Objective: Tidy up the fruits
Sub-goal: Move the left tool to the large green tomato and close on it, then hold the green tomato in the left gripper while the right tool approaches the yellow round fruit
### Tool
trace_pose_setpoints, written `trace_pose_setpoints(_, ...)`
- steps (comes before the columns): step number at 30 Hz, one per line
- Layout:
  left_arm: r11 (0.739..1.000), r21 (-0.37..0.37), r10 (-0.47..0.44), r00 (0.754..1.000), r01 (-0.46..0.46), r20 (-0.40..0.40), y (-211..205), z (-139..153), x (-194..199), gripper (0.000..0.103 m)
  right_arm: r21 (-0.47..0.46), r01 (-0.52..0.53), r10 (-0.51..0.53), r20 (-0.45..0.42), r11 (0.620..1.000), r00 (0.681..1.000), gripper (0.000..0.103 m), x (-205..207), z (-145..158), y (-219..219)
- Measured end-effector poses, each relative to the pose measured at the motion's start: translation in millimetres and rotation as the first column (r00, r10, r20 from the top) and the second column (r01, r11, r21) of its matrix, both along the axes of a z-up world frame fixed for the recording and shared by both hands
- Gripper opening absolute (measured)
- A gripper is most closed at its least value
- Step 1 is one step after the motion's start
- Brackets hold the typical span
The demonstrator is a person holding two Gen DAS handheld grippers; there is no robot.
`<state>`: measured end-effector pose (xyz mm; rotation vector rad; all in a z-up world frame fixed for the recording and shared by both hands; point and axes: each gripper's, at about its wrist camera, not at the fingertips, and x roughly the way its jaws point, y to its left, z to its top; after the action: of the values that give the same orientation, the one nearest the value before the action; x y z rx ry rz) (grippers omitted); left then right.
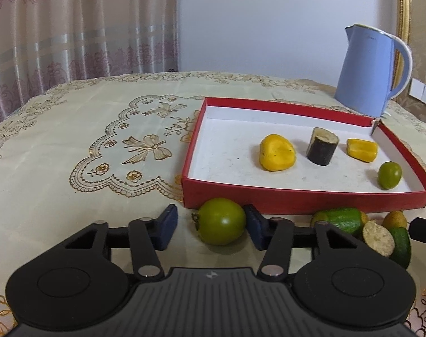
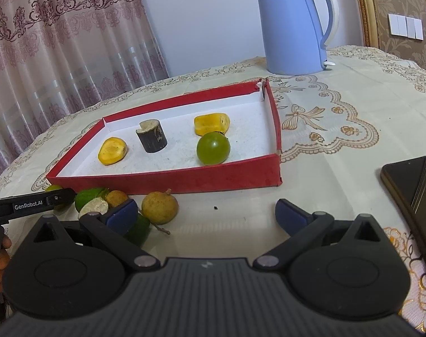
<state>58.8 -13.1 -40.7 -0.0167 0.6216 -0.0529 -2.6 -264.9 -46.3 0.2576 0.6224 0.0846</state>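
A round green fruit (image 1: 221,221) lies on the tablecloth just in front of the red box (image 1: 297,202). My left gripper (image 1: 211,224) is open around it: the right pad touches the fruit and the left pad stands a little apart. Inside the box are two yellow pieces (image 1: 276,153), a dark cane stub (image 1: 322,147) and a small green fruit (image 1: 389,175). To the right, outside the box, lie cut green pieces (image 1: 345,220) and brown round fruits (image 2: 159,207). My right gripper (image 2: 207,213) is open over bare cloth, holding nothing.
A blue kettle (image 2: 293,28) stands behind the box's far right corner. A dark phone (image 2: 409,179) lies at the right of the table. A hand shows at the lower left of the right wrist view. Curtains and a wall lie beyond the table's far edge.
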Motion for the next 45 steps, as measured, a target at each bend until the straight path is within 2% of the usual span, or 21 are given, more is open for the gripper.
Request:
trace_pose_setpoints(2, 1.000, -0.013, -0.016, 1.000, 0.016, 0.007, 0.2, 0.3, -1.4, 0.039, 0.001, 0.000, 0.000, 0.000, 1.000, 1.000, 0.103, 0.1, 0.0, 0.0)
trace_pose_setpoints(11, 0.997, -0.078, -0.007, 1.000, 0.008, 0.015, 8.8, 1.7, -3.0, 0.037, 0.018, 0.001, -0.001, 0.005, 1.000, 1.000, 0.103, 0.0, -0.5, -2.0)
trace_pose_setpoints(19, 0.998, -0.064, 0.020, 0.999, -0.018, 0.036, 8.1, 2.6, -4.9, 0.037, 0.045, 0.005, -0.005, 0.013, 0.999, 1.000, 0.103, -1.5, -1.0, -6.6)
trace_pose_setpoints(28, 0.998, -0.061, 0.021, 0.999, -0.019, 0.038, 7.3, 2.3, -5.0, 0.037, -0.086, -0.015, 0.017, 0.025, 0.996, 1.000, 0.103, -7.5, 4.9, 12.6)
trace_pose_setpoints(32, 0.998, -0.060, 0.022, 0.999, -0.020, 0.038, 7.3, 1.9, -5.0, 0.037, -0.092, -0.020, 0.025, 0.047, 0.996, 0.999, 0.103, -10.1, 7.7, 13.1)
trace_pose_setpoints(38, 0.998, -0.062, 0.020, 0.999, -0.018, 0.037, 7.3, 1.6, -5.2, 0.037, -0.226, 0.040, -0.028, 0.060, 0.973, 0.998, 0.103, -6.1, 11.2, 19.3)
trace_pose_setpoints(42, 0.998, -0.062, 0.020, 0.999, -0.018, 0.037, 7.4, 1.5, -5.2, 0.037, -0.238, 0.017, -0.011, 0.028, 0.971, 1.000, 0.103, 1.6, 9.4, 24.1)
trace_pose_setpoints(45, 0.998, -0.064, 0.021, 0.999, -0.018, 0.036, 7.6, 1.5, -5.4, 0.037, -0.221, 0.002, 0.006, 0.035, 0.975, 0.999, 0.103, -1.4, 12.3, 26.2)
